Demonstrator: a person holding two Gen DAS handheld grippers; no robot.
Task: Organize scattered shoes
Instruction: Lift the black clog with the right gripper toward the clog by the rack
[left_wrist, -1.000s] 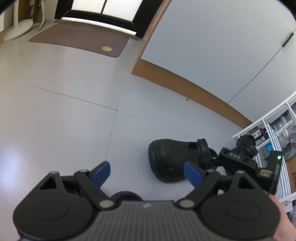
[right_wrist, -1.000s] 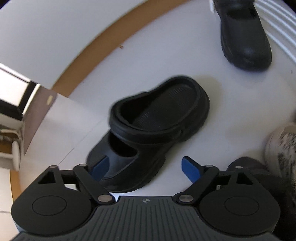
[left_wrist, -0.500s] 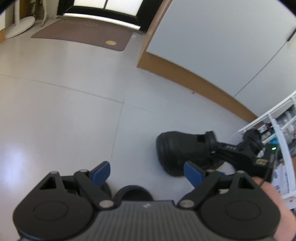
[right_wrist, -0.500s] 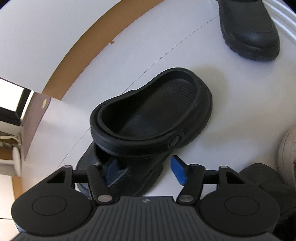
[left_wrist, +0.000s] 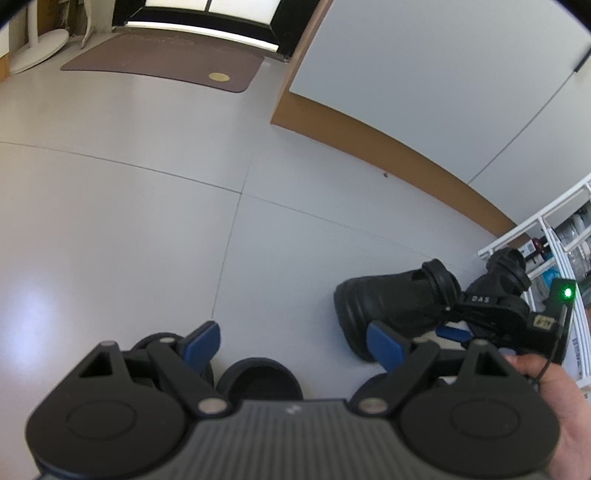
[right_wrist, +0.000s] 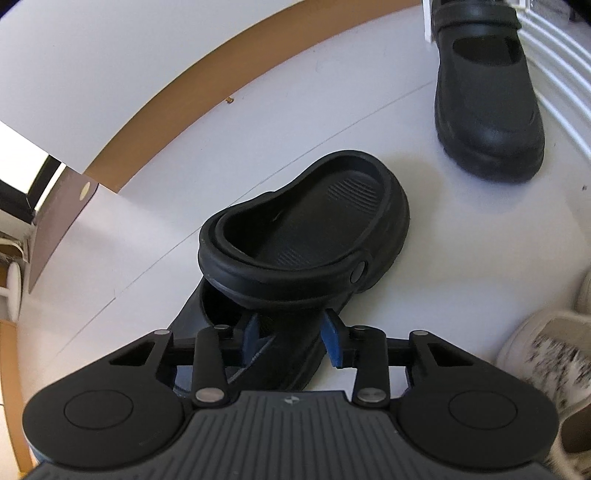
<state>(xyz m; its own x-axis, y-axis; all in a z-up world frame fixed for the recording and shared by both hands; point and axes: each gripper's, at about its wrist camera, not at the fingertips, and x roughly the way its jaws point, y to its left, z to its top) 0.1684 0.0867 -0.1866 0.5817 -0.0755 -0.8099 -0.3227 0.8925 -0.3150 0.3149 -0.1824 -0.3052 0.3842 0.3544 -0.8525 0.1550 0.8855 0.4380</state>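
The right gripper (right_wrist: 291, 338) is clamping its blue pads (right_wrist: 330, 341) onto the side wall of a black clog (right_wrist: 295, 243), one pad sitting inside the shoe's opening and the other outside it, the jaws drawn close together. The clog is lying just ahead of the tool on the pale floor (right_wrist: 461, 229), its heel pointing away and its strap folded over the opening. Beyond it, a second black clog (right_wrist: 487, 110) is standing apart, near a white rack (right_wrist: 554, 48), while a speckled white sneaker (right_wrist: 543, 354) is showing at the right edge.

The left gripper (left_wrist: 291, 341) is hovering with its jaws spread wide, holding nothing; dark rounded shoe shapes (left_wrist: 264, 380) are sitting just beneath it. Only this view is catching the gripped clog (left_wrist: 391, 310) side-on with the right gripper (left_wrist: 454, 334) biting its rear, a hand (left_wrist: 576, 417) behind the tool, and, far off, a brown doormat (left_wrist: 166, 66).
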